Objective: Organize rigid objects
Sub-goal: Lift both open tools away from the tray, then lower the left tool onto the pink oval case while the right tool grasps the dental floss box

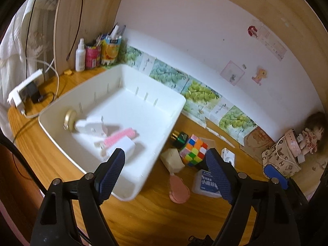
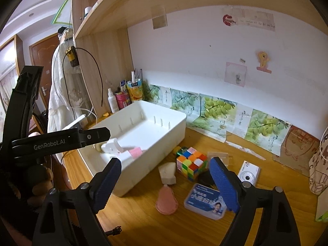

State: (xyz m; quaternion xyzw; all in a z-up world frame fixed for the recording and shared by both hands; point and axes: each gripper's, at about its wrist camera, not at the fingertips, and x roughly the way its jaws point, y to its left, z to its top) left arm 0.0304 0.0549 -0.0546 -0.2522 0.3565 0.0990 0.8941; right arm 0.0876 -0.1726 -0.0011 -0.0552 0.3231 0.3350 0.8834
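Both my tongs stand spread with nothing between the pads: the left gripper [image 1: 165, 170] hangs over the near corner of the white bin [image 1: 174, 110], the right gripper [image 2: 164, 181] over the loose pile beside it. A few things already lie in the bin, among them a pink comb [image 1: 121, 136] and a white block, blurred. Still out on the desk [image 1: 143, 215], just right of the bin, are the puzzle cube [image 2: 191, 163], a cream wedge [image 2: 168, 173], a pink oval piece [image 2: 166, 202], a flat plastic box [image 2: 205, 202] and a small camera [image 2: 249, 173]. I judge I am between picks; next I should lower one gripper around the cube and close squarely on its faces.
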